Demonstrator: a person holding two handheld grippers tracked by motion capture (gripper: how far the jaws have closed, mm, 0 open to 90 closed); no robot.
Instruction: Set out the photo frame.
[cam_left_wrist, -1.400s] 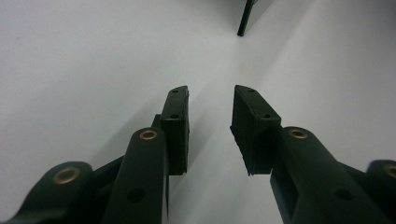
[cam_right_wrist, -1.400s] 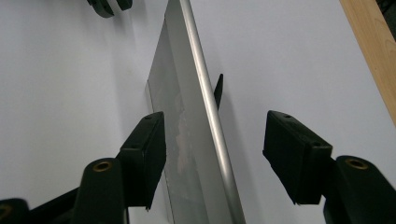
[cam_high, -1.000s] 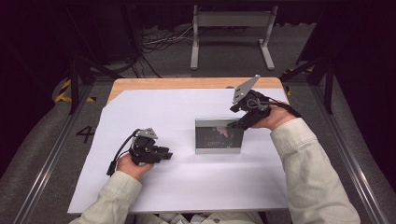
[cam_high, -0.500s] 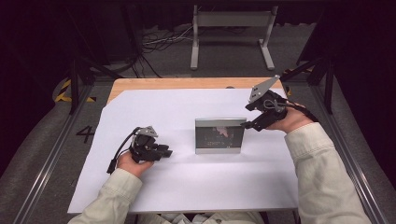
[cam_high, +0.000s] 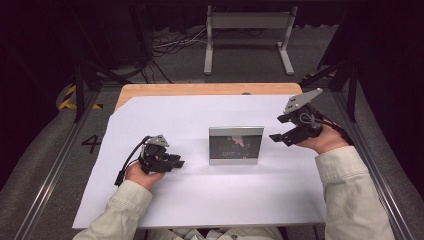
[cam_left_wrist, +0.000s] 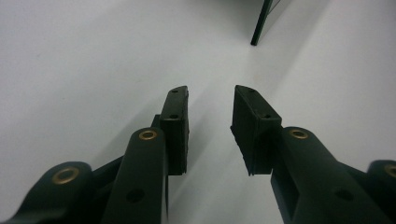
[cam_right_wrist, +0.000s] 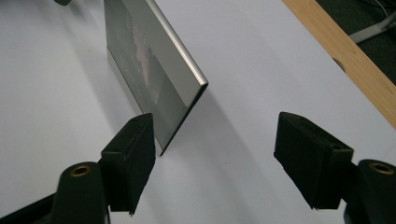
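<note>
Here, one picture frame (cam_high: 236, 145) stands upright near the middle of the counter (cam_high: 200, 200), which is covered by a single white sheet, with a strip of bare wood showing along its far edge at 12 o'clock. There are two hand-held grippers, one in each of the person's hands.

The right hand-held gripper (cam_high: 280, 129) is off at about 3 o'clock from the frame, close beside its right edge but not touching it. Its jaws have just been opening and now stand wide apart with nothing pressed between them; in the right gripper view the frame's metal edge (cam_right_wrist: 180, 56) rises just beyond the left-hand jaw, clear of both pads.

The left hand-held gripper (cam_high: 179, 162) rests low on the sheet at about 9 o'clock from the frame, apart from it. Its jaws are partly open and hold nothing; bare white sheet shows between them in the left gripper view, where one dark corner of the frame (cam_left_wrist: 261, 23) appears at the top, the rest cut off.

The image inside the frame is dark and too reflective to make out. Both sleeves are cut off by the bottom of the high view.
</note>
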